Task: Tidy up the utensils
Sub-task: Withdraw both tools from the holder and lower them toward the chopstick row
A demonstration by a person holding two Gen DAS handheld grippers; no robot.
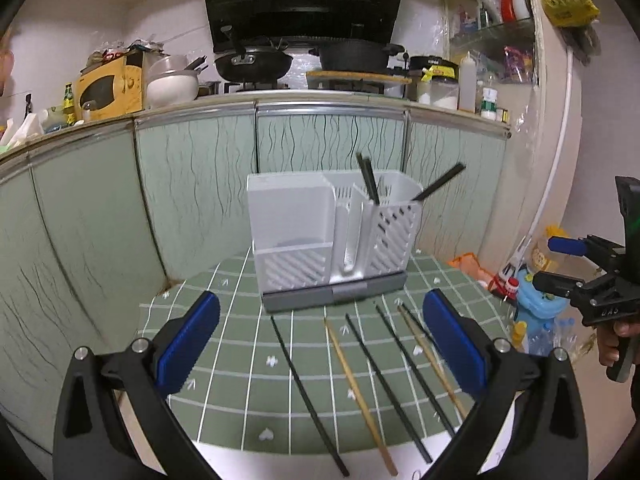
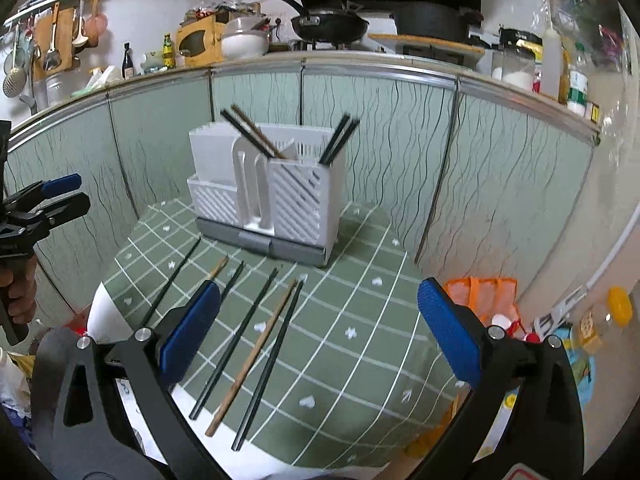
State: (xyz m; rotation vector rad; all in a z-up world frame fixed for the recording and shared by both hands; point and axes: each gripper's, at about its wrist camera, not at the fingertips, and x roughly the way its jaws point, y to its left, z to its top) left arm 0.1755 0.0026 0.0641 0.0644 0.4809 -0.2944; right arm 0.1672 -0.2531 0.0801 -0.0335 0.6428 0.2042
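Note:
A white utensil holder on a grey base stands at the back of a small table with a green checked cloth; it also shows in the right wrist view. Black and wooden chopsticks stand in its compartments. Several loose chopsticks, black and wooden, lie on the cloth in front. My left gripper is open and empty above the table's near edge. My right gripper is open and empty, and also shows at the right of the left wrist view.
Green cabinet doors close behind the table under a cluttered counter with a wok and a yellow microwave. An orange bag and bottles sit on the floor to the table's right.

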